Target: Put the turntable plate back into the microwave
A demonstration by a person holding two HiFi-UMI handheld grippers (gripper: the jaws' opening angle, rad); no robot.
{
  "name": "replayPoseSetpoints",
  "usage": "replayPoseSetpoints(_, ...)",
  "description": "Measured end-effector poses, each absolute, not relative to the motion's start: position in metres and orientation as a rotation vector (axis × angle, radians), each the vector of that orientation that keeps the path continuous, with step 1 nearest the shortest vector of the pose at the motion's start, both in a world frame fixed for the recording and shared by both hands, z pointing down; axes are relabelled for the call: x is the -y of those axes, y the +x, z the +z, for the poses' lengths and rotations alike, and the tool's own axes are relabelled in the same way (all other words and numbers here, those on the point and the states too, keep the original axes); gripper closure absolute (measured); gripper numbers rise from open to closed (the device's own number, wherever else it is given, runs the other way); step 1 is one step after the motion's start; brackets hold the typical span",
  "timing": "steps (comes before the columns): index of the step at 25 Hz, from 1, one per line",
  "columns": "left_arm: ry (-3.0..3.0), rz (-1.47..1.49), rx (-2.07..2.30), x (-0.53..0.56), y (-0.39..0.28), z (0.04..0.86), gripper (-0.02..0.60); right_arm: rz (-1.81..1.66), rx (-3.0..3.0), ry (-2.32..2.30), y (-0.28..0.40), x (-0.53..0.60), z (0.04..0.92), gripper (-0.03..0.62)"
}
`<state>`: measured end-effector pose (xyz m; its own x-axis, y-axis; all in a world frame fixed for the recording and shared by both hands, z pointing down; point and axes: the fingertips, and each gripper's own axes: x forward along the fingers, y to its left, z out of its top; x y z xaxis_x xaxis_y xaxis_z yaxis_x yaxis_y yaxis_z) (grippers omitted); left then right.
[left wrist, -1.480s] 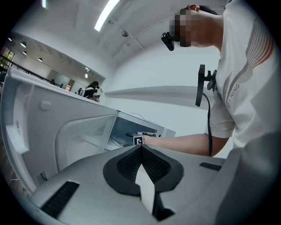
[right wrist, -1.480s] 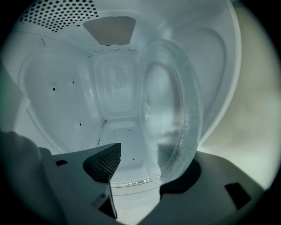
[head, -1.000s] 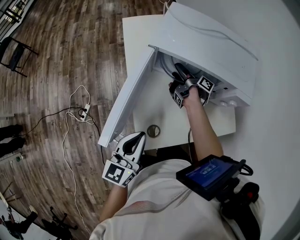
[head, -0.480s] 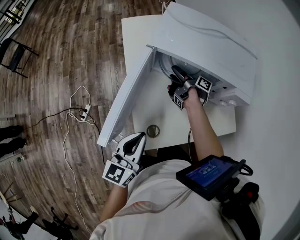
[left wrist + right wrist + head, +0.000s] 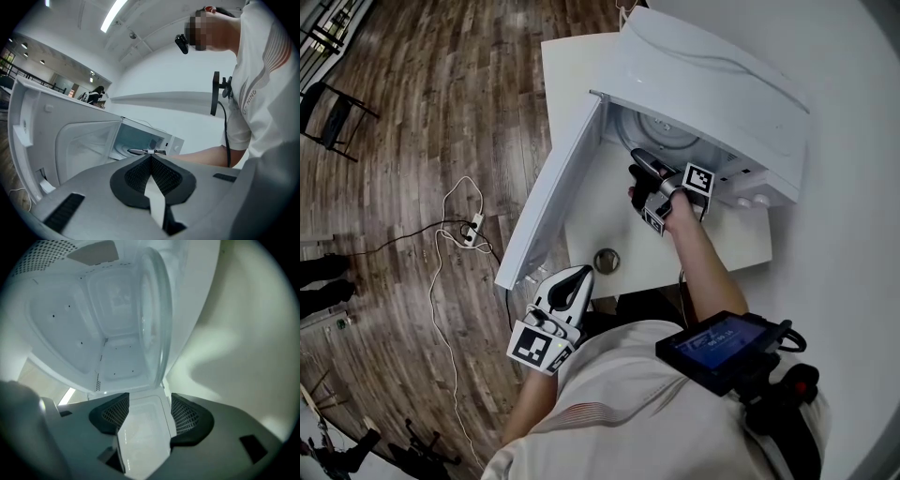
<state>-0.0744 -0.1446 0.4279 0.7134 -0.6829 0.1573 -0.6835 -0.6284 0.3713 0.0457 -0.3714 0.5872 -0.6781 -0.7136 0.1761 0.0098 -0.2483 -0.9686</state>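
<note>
The white microwave [image 5: 722, 84] stands on a white table [image 5: 741, 244] with its door [image 5: 548, 192] swung open to the left. The glass turntable plate [image 5: 667, 137] lies inside the cavity; the right gripper view shows it as a clear disc [image 5: 154, 319] just ahead of the jaws. My right gripper [image 5: 641, 165] is at the cavity's mouth, open, with nothing between its pads [image 5: 187, 416]. My left gripper [image 5: 572, 278] hangs below the table's front edge, shut and empty [image 5: 150, 158].
A small round ring-like object [image 5: 607, 261] lies on the table in front of the microwave. A cable and power strip [image 5: 469, 223] trail over the wooden floor at the left. The open door juts out past the table's left side.
My right gripper has drawn back out of the cavity toward the front. The plate stays inside. The left gripper has not moved.
</note>
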Motion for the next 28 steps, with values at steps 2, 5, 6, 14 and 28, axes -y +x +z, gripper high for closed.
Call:
replayPoseSetpoints(2, 2.529, -0.002, 1.044, 0.142, -0.074, 0.426, 0.571, -1.967, -1.604, -0.837, 0.04, 0.354, 0.583, 0.332)
replayPoseSetpoints(5, 2.548, 0.001, 1.034, 0.147, -0.073, 0.428, 0.571, -1.89, -1.747, -0.823, 0.039, 0.342, 0.57, 0.333)
replayPoseSetpoints(6, 2.555, 0.001, 1.027, 0.148, -0.073, 0.428, 0.571, -1.842, -1.787, -0.813, 0.041, 0.34, 0.562, 0.333)
replayPoseSetpoints(14, 2.687, -0.023, 0.939, 0.087, -0.091, 0.389, 0.571, -1.311, -2.116, -0.971, 0.053, 0.25, 0.447, 0.486)
replayPoseSetpoints(28, 2.819, -0.062, 0.762, 0.01, -0.086, 0.354, 0.571, -0.762, -2.258, -1.333, 0.085, 0.087, 0.32, 0.588)
